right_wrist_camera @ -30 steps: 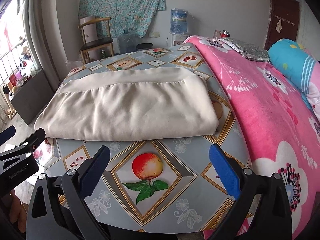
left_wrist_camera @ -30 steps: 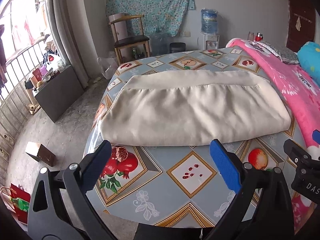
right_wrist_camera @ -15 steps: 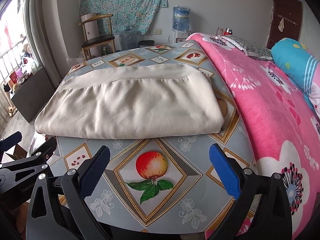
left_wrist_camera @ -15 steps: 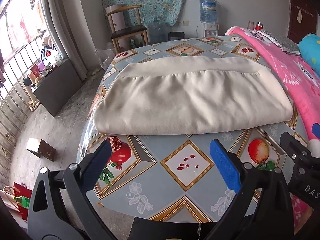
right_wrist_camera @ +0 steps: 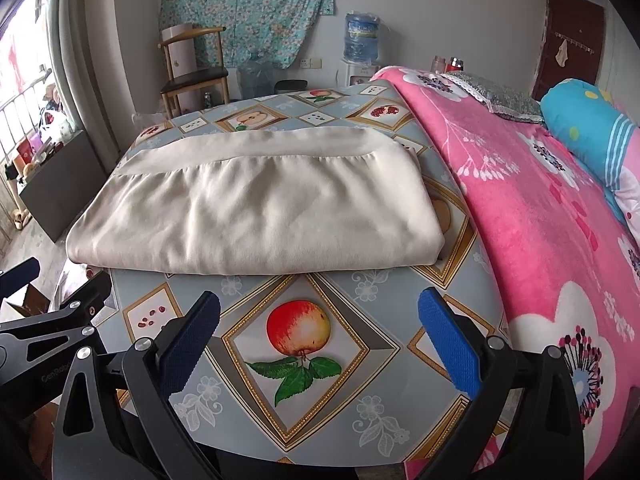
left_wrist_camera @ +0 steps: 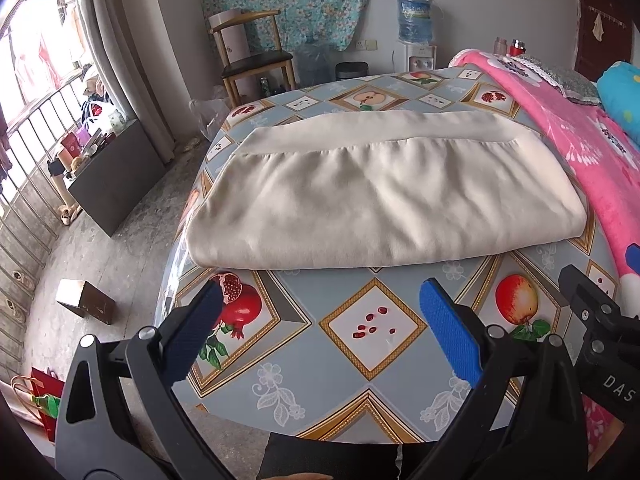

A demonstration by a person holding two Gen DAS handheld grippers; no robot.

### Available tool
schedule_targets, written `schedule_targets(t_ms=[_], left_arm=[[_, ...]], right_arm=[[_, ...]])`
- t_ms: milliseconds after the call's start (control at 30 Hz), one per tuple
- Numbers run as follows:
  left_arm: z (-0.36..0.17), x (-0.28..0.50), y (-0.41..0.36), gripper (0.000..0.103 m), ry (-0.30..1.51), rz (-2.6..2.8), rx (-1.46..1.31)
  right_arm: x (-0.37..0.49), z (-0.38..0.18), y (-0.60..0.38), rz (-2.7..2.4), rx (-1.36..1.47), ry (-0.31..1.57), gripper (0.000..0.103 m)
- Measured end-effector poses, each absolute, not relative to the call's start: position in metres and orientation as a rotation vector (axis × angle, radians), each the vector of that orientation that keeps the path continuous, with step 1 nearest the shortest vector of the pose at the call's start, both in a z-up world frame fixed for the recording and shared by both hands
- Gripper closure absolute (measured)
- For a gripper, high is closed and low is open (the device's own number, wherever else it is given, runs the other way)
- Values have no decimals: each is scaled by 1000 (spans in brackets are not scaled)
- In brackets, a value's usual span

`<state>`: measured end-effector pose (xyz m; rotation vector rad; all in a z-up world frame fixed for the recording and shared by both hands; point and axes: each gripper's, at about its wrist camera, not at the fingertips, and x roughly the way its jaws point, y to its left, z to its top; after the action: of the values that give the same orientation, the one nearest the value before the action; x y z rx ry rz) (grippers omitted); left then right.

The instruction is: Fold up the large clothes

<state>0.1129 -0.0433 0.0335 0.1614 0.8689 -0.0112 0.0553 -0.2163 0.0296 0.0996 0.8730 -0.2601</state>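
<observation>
- My left tongs (left_wrist_camera: 320,316) hang nearest me over the front edge of the worktop (left_wrist_camera: 360,364), jaws wide apart with nothing between them; the blue pads (left_wrist_camera: 450,336) show bare.
- My right tongs (right_wrist_camera: 318,316) sit just beside them to the right, likewise spread and empty, above the printed apple (right_wrist_camera: 299,328) on the patterned oilcloth.
- Beyond both, well clear of the pads, the cream garment (left_wrist_camera: 380,196) lies across the middle of the worktop, already doubled into a broad, flat bundle with a folded near edge and a plain band (right_wrist_camera: 256,144) along the far side.
- I judge it soft and limp, several layers thick, light enough for one lift but apt to sag and slide on the slick oilcloth; nothing fragile about it.
- Best hold, to my eye: the two near corners, left corner (left_wrist_camera: 200,252) for the left tongs and right corner (right_wrist_camera: 434,248) for the right, pinching all layers at once so the stack does not peel apart.
- The pink blanket (right_wrist_camera: 540,220) runs close along the right side, so that corner needs care not to catch it.
- Farther back stand a wooden chair (left_wrist_camera: 252,56) and a water dispenser (right_wrist_camera: 360,44) against the wall.
</observation>
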Motion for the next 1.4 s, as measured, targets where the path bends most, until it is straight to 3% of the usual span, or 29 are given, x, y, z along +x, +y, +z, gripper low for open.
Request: schedule_targets(t_ms=[1400], left_arm=[[33, 113, -43, 8, 870, -20, 152]], right_arm=[[54, 32, -217, -273, 75, 877, 6]])
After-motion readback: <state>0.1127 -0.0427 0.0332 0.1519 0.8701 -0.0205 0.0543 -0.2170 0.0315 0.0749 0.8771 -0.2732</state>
